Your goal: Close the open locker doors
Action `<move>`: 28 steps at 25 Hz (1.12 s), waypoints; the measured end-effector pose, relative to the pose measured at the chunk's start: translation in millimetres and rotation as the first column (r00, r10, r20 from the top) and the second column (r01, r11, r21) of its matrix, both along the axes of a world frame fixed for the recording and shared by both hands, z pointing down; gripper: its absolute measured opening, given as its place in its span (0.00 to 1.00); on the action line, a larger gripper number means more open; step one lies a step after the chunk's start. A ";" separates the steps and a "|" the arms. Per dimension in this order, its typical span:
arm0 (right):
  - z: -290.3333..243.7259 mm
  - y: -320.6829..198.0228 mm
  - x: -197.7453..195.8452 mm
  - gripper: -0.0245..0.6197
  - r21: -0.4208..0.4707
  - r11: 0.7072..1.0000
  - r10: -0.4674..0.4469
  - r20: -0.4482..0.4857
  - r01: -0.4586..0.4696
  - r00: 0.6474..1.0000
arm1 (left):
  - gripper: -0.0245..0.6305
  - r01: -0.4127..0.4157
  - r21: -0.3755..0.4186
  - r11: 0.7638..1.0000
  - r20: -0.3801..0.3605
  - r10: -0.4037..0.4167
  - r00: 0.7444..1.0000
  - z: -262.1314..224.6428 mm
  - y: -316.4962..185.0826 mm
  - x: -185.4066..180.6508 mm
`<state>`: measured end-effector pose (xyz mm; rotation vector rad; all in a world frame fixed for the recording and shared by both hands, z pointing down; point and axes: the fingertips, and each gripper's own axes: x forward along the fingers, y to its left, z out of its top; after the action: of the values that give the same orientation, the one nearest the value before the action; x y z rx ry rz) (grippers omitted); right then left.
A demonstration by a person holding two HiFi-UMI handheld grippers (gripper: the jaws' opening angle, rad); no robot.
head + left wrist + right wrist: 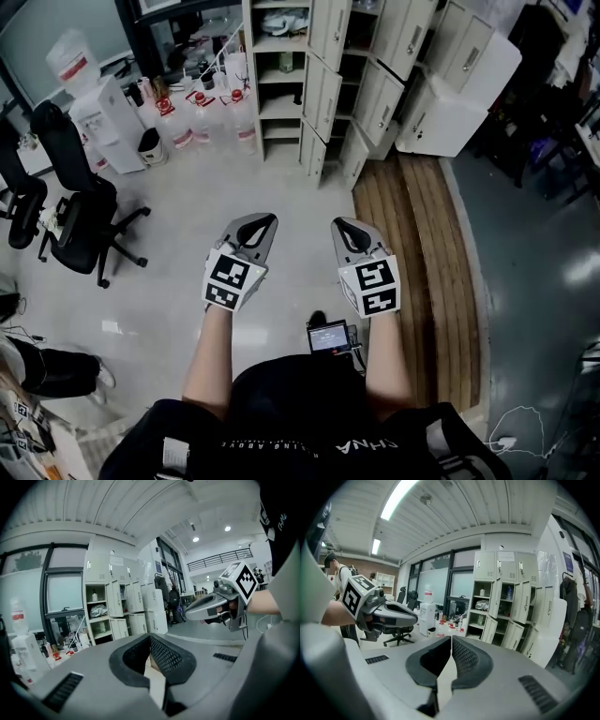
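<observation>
A bank of cream lockers (328,75) stands across the room, with several doors (330,28) swung open on shelves; it also shows as lockers (117,606) in the left gripper view and lockers (506,606) in the right gripper view. My left gripper (264,221) and right gripper (343,225) are held side by side in front of me, well short of the lockers. Both are shut and hold nothing. Each gripper view shows the other gripper: the right gripper (192,613) and the left gripper (410,616).
Water jugs with red caps (202,117) and a white dispenser (103,122) stand left of the lockers. Black office chairs (75,206) are at the left. A wooden floor strip (422,262) runs from the lockers toward me. A white cabinet (464,94) stands at right.
</observation>
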<state>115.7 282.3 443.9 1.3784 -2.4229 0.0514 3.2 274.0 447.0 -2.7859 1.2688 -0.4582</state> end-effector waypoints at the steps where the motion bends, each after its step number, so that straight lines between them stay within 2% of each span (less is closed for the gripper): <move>1: -3.3 -15.6 5.8 0.09 0.007 1.000 -0.004 0.004 0.004 1.000 | 0.07 0.003 0.006 1.000 0.003 -0.003 1.000 -3.0 -13.9 6.3; 6: -17.7 -85.0 33.6 0.09 0.016 1.000 -0.017 0.032 0.016 0.999 | 0.07 -0.007 0.015 1.000 0.023 0.007 1.000 -12.0 -72.4 40.7; 11: -15.4 -139.8 57.5 0.09 0.011 0.999 -0.052 0.034 0.052 0.998 | 0.07 0.036 0.011 0.999 0.020 -0.037 0.999 -14.6 -125.1 62.2; 15: -16.7 -178.5 73.6 0.09 0.001 0.999 -0.054 0.077 0.054 0.996 | 0.07 0.056 0.003 0.998 0.030 -0.056 0.998 -15.2 -153.7 75.1; 17: -15.4 -193.9 76.6 0.09 -0.010 0.998 -0.060 0.089 0.061 0.994 | 0.07 0.074 -0.006 0.997 0.037 -0.073 0.997 -13.4 -167.0 75.1; 22: -4.2 -233.4 70.9 0.09 -0.024 0.997 -0.073 0.073 0.075 0.995 | 0.07 0.127 -0.019 0.992 0.002 -0.127 0.992 -7.6 -213.0 58.9; 28: 14.5 -303.1 59.2 0.09 -0.048 0.999 -0.016 0.050 0.019 0.999 | 0.07 0.077 -0.032 0.997 -0.009 -0.077 0.997 11.5 -290.4 44.7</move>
<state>174.9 -20.8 458.4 1.3500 -2.4571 0.1402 48.0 -16.3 458.5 -2.7761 1.3878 -0.4725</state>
